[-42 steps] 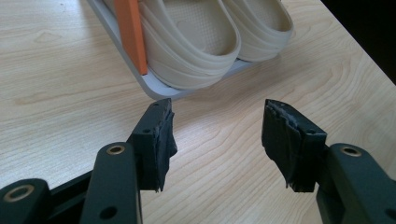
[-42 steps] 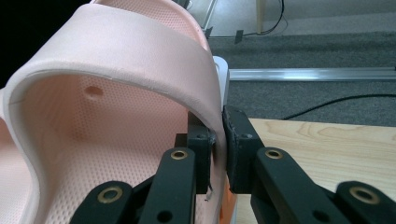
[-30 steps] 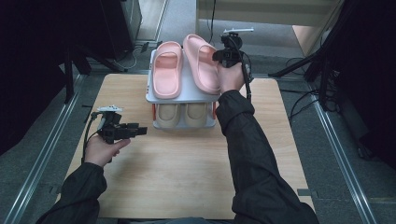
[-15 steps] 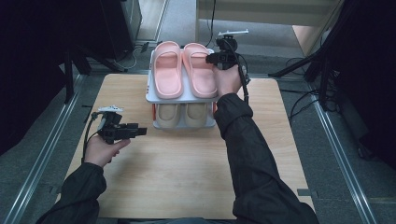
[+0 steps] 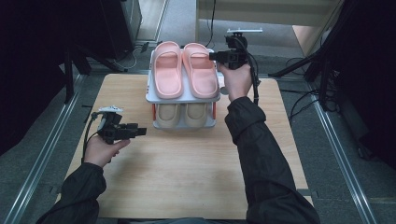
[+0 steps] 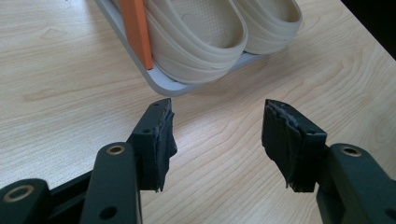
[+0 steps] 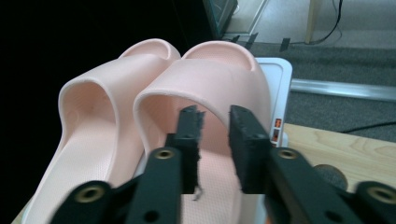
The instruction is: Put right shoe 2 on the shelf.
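Two pink slippers (image 5: 187, 70) look light and soft; right gripper (image 7: 212, 135), jaws narrowly apart and just closing, empty, suits a strap.

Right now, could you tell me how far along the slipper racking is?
Both pink slippers lie side by side on the rack's top shelf, the beige pair below. The right gripper, jaws just narrowing on nothing, sits beside the right pink slipper. The left gripper waits open. Little seems left.
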